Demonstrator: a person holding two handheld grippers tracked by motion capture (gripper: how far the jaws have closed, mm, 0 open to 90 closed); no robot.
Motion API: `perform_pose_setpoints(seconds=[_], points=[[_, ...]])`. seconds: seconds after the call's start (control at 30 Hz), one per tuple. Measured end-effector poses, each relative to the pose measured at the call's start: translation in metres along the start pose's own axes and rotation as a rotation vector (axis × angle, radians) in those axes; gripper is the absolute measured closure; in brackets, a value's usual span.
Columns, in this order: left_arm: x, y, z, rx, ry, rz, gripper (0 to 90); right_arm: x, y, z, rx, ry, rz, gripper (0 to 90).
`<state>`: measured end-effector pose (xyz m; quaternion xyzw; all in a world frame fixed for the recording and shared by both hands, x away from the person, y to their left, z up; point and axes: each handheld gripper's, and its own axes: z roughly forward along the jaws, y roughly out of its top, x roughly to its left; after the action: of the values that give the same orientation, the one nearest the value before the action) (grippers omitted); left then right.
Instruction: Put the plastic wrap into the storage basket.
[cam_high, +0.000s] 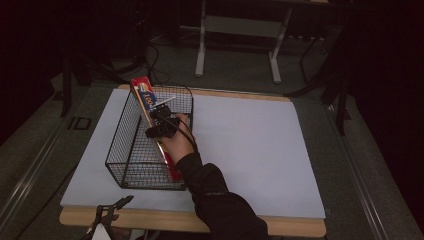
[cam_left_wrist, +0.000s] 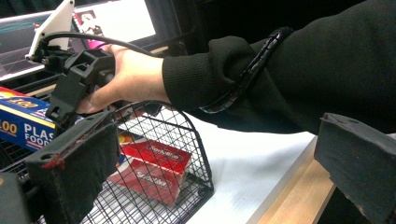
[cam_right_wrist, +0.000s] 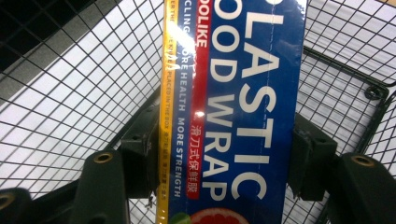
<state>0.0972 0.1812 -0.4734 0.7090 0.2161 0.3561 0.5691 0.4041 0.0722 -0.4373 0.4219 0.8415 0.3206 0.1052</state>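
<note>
1. Clamping the long blue-and-red plastic wrap box (cam_right_wrist: 238, 107), your right gripper (cam_high: 162, 122) holds it across the black wire basket (cam_high: 127, 150).
2. Your left gripper (cam_high: 107, 212) sits at 6 o'clock off the white table mat (cam_high: 250, 145), jaws apart.

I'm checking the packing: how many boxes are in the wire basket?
2. The plastic wrap box slants across the wire basket, held in the right claw; a red box lies on its floor. Others may be hidden.
</note>
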Motion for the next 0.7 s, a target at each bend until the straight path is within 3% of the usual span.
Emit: perform_pose_setpoints(seconds=[0.7], points=[[0.0001,-0.0005,0.0012,0.004,-0.012,-0.003,0.7,-0.0041,-0.0003,0.0071,0.012,-0.024,-0.007,36.2]])
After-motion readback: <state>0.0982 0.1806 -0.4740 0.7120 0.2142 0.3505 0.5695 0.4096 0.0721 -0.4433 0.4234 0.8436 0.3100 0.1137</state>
